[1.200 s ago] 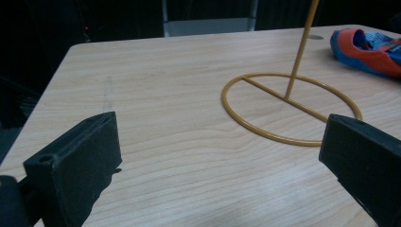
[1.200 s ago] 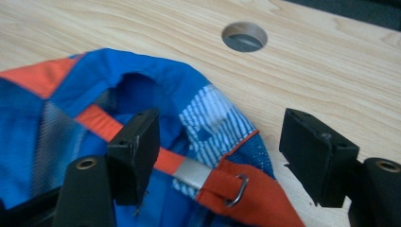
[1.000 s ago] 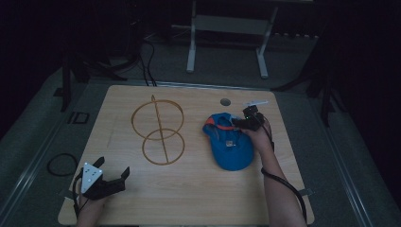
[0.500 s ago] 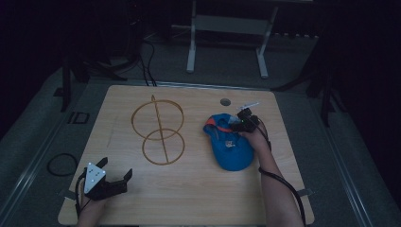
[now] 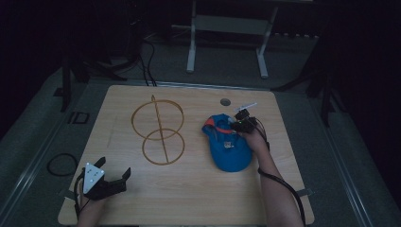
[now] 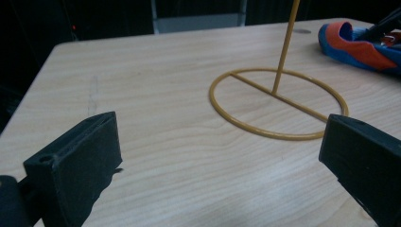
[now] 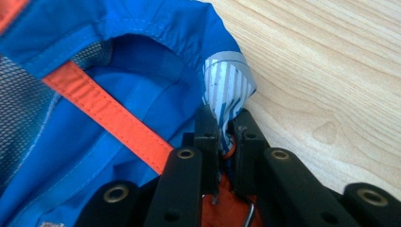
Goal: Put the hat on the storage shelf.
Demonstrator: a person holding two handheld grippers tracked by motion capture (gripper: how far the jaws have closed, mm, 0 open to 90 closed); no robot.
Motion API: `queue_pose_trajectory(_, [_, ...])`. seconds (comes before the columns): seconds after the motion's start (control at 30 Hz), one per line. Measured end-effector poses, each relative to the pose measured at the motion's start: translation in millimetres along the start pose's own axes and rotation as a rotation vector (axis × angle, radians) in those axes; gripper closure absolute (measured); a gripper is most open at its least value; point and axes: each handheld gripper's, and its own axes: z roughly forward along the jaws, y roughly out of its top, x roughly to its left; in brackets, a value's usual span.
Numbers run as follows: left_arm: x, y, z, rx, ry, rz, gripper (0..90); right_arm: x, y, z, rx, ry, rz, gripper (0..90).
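Here the right claw [image 7: 226,130] is clamped on a striped strap [image 7: 227,92] at the rim of the blue cap [image 5: 228,147], which lies on the desk [image 5: 198,198] under and beside that claw. Off to its left stands a yellow wire stand [image 5: 158,127]. Well apart, near the desk's near edge, the left claw [image 5: 117,180] rests with jaws wide apart, holding nothing. The grasp looks made; lifting the cap toward the stand seems next, calling for a steady hold.
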Motion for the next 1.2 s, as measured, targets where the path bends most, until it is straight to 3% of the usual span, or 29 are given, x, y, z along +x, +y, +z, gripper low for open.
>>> queue_pose_trajectory(0.13, [-1.2,0.1,-0.8,-0.020,-0.037,0.006,0.3,1.3,-2.1,-13.7,-0.046,0.015,0.041,83.8])
queue_pose_trajectory(0.2, [-4.3,0.9,-1.0,-0.041,-0.065,0.008,0.2,2.6,-3.7,-20.3,-0.064,0.014,0.035,83.9])
queue_pose_trajectory(0.37, [-9.5,1.3,0.2,-0.043,-0.082,0.020,0.3,6.1,-6.2,-39.2,-0.099,0.011,0.018,84.1])
queue_pose_trajectory(0.43, [-9.3,1.3,0.3,-0.044,-0.079,0.008,0.2,7.0,-6.3,-48.2,-0.123,0.007,0.014,84.1])
queue_pose_trajectory(0.6, [-6.7,2.1,-1.1,-0.033,-0.015,0.021,0.3,13.8,-5.7,-73.8,-0.171,-0.023,0.018,84.5])
queue_pose_trajectory(0.73, [-6.6,3.1,-1.7,-0.022,-0.002,-0.019,0.3,19.1,-6.4,-93.4,-0.210,-0.043,0.022,84.7])
queue_pose_trajectory(0.93, [-11.0,12.6,-5.8,-0.003,-0.036,-0.101,0.3,26.2,-1.5,-130.1,-0.280,-0.061,0.007,84.8])
queue_pose_trajectory(1.1, [-13.8,23.3,-10.4,0.015,-0.100,-0.166,0.4,32.3,2.4,-160.9,-0.343,-0.074,-0.005,84.8])
queue_pose_trajectory(1.2, [-16.4,32.1,-14.1,0.025,-0.136,-0.188,0.4,36.5,0.2,-182.5,-0.401,-0.061,0.018,84.7])
